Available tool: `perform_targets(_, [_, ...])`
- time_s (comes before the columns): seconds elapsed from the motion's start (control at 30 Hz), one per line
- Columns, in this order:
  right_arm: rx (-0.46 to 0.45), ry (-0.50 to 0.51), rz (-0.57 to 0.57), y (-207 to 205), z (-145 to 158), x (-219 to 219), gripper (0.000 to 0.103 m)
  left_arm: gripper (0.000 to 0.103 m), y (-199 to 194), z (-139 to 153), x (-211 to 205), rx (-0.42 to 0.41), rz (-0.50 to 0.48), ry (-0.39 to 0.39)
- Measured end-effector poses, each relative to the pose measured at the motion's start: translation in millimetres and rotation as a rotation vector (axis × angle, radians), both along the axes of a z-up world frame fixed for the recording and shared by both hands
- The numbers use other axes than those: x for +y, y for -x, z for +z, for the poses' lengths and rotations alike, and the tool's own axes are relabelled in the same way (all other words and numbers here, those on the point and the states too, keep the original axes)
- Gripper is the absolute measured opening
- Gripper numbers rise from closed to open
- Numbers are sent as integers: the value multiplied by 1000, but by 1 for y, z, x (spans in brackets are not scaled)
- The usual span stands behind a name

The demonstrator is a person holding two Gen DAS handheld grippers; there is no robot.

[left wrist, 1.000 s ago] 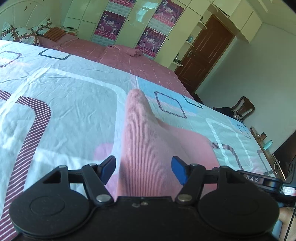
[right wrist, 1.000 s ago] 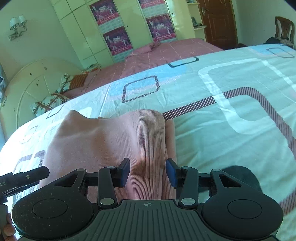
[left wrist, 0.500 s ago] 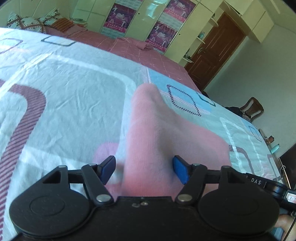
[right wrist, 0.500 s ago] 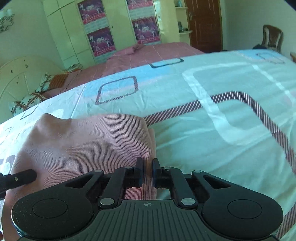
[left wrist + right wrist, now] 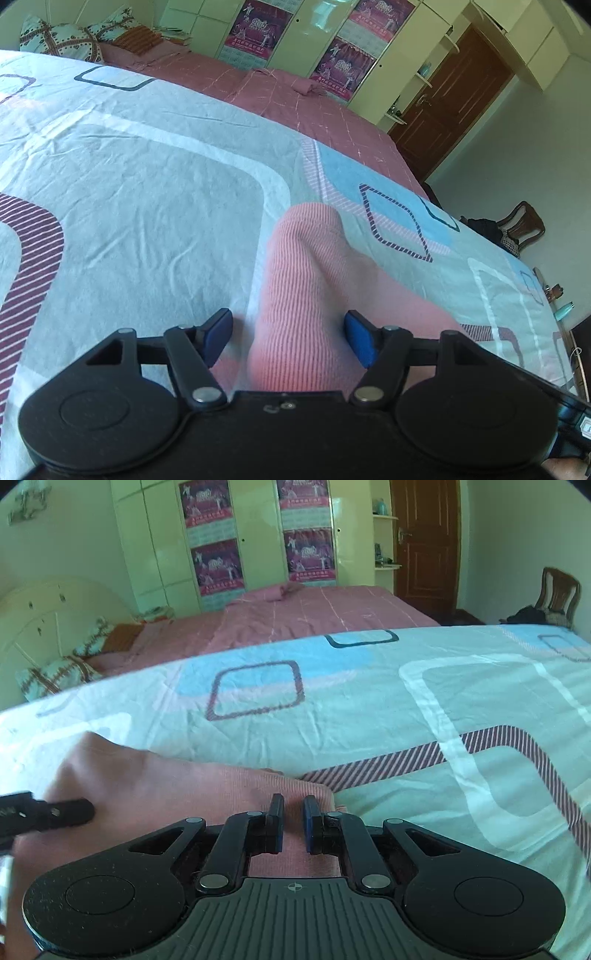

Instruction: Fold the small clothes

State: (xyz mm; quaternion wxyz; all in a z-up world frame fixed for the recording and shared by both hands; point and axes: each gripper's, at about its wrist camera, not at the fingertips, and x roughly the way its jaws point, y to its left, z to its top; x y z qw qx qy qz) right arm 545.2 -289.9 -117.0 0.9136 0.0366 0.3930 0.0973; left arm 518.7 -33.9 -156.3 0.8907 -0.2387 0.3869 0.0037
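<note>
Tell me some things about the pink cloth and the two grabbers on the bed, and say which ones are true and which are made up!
1. The right gripper has its fingers pinched on the pink cloth. True.
2. The left gripper is squeezed tight on the cloth. False: its blue fingers stand apart, with a raised fold of the cloth between them, not pressed.
3. The cloth lies on a bedsheet with square patterns. True.
4. The cloth is green. False: it is pink and ribbed.
5. The brown door behind the bed is wide open. False: it looks closed.
</note>
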Motion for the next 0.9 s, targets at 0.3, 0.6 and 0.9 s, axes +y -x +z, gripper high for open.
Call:
perform_targets(0.3, [-51,51,-30,-1,-21,4,2,69,-1,0,-13,-19,-13,-86])
perform_targets(0.6, [-28,-48,-10,6,-2,-13,3,70,24,17,-13,-44,-6,-138])
perform_targets(0.9, [-19,-104,63,43,22,-10,3,69,64,31,-10,-62,-52,-128])
